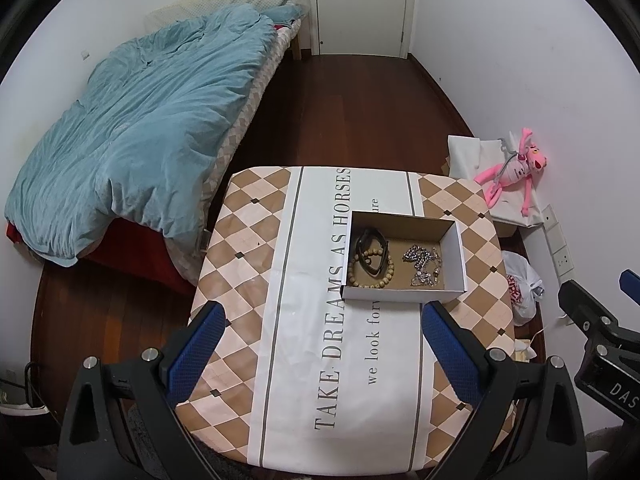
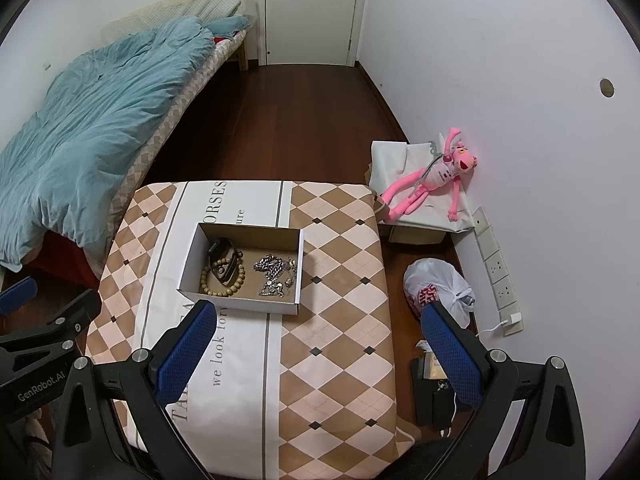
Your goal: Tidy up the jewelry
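A shallow white cardboard box (image 1: 455, 248) (image 2: 188, 268) stands on a table with a checkered cloth (image 1: 240, 240) (image 2: 340, 280). Inside lie a wooden bead bracelet (image 1: 370, 281) (image 2: 208, 286), a dark bangle-like piece (image 1: 370, 244) (image 2: 224, 258) across it, and a silver chain (image 1: 424, 264) (image 2: 276, 274) on the right. My left gripper (image 1: 324, 328) is open and empty, hovering above the table in front of the box. My right gripper (image 2: 320, 332) is open and empty, above the table's right part, to the right of the box's front.
A bed with a blue duvet (image 1: 132, 136) stands left of the table. A pink plush toy (image 2: 436, 176) lies on a white-covered box by the right wall. A white plastic bag (image 2: 436, 288) and small items lie on the floor at the right. A door (image 1: 360, 4) is at the back.
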Available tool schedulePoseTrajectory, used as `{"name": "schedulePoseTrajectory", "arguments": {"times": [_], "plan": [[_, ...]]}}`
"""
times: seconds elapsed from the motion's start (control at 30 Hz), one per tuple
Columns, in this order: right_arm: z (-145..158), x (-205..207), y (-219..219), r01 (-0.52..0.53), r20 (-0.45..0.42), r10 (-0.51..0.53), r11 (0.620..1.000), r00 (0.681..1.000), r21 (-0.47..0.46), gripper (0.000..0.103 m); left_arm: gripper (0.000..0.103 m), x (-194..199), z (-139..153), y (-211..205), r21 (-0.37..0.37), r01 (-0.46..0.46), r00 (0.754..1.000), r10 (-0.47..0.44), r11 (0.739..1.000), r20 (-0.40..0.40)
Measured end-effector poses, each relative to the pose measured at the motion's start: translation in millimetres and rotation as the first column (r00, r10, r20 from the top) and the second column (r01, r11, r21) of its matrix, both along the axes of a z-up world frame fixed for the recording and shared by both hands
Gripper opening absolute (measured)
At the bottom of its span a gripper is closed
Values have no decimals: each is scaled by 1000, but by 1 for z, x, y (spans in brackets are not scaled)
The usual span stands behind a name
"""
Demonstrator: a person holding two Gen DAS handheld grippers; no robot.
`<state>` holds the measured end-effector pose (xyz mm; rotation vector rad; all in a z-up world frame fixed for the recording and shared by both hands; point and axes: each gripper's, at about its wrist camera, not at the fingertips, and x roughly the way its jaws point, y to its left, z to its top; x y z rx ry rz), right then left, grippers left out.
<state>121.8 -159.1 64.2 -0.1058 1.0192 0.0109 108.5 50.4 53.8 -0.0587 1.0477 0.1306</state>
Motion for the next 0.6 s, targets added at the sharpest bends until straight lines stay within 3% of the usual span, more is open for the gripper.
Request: {"name": "schedulePoseTrajectory", "arguments": {"times": [0.6], "plan": [[2,-1,1,-4,0,4,1000,1000,2,103,100,-4,1,5,-4,-2,1000,2,1000,12]]}}
